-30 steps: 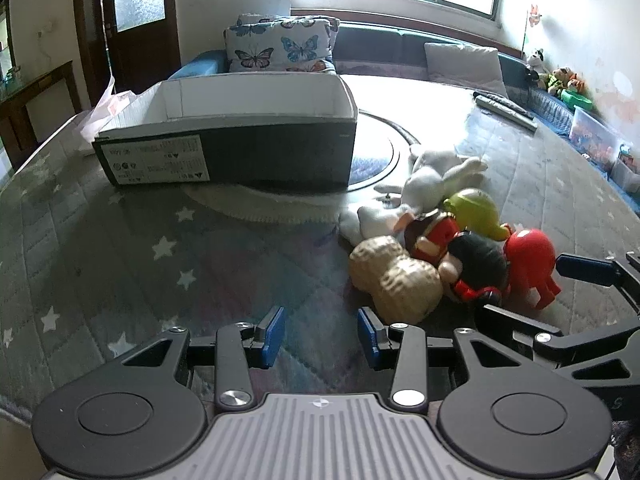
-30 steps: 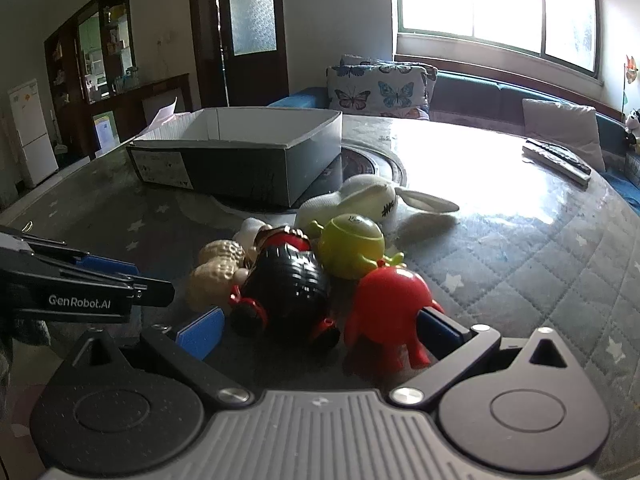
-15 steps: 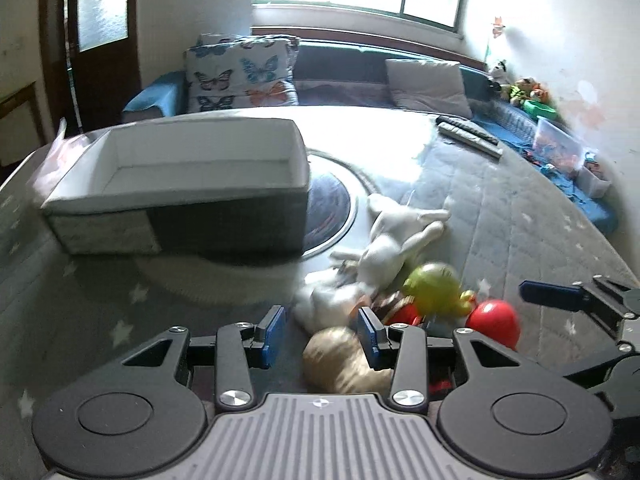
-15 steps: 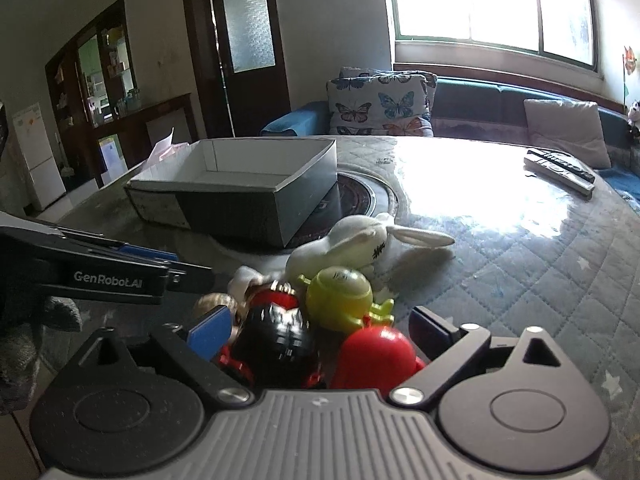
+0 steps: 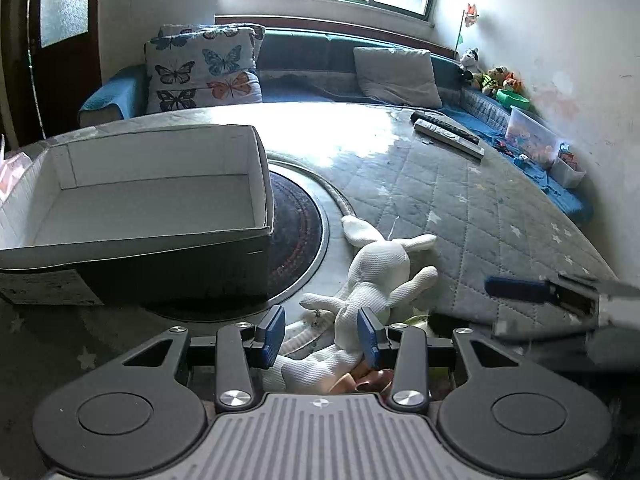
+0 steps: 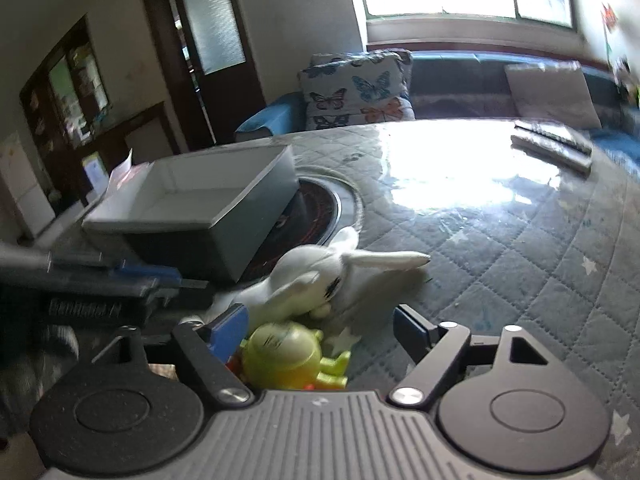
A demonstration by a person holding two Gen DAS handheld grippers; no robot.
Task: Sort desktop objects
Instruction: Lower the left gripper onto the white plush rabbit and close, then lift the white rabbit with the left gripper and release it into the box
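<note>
A white plush rabbit (image 5: 378,276) lies on the quilted table, right of an empty open cardboard box (image 5: 148,196). My left gripper (image 5: 320,334) is open above the toy pile, its jaws over the rabbit's lower body. My right gripper (image 6: 320,326) is open wide, over a green one-eyed toy (image 6: 286,354) with the rabbit (image 6: 316,280) just beyond. The box (image 6: 200,200) stands at the left in the right wrist view. A tan toy and red toys are mostly hidden under the grippers.
A round dark inset (image 5: 298,216) sits in the table's middle beside the box. Two remote controls (image 5: 448,134) lie at the far right. A sofa with a butterfly cushion (image 5: 204,68) runs behind the table. Storage bins (image 5: 532,142) stand at the right.
Both grippers have moved forward and up over the toy pile. The tan, black and red toys have slipped out of sight under them. The box interior now shows.
</note>
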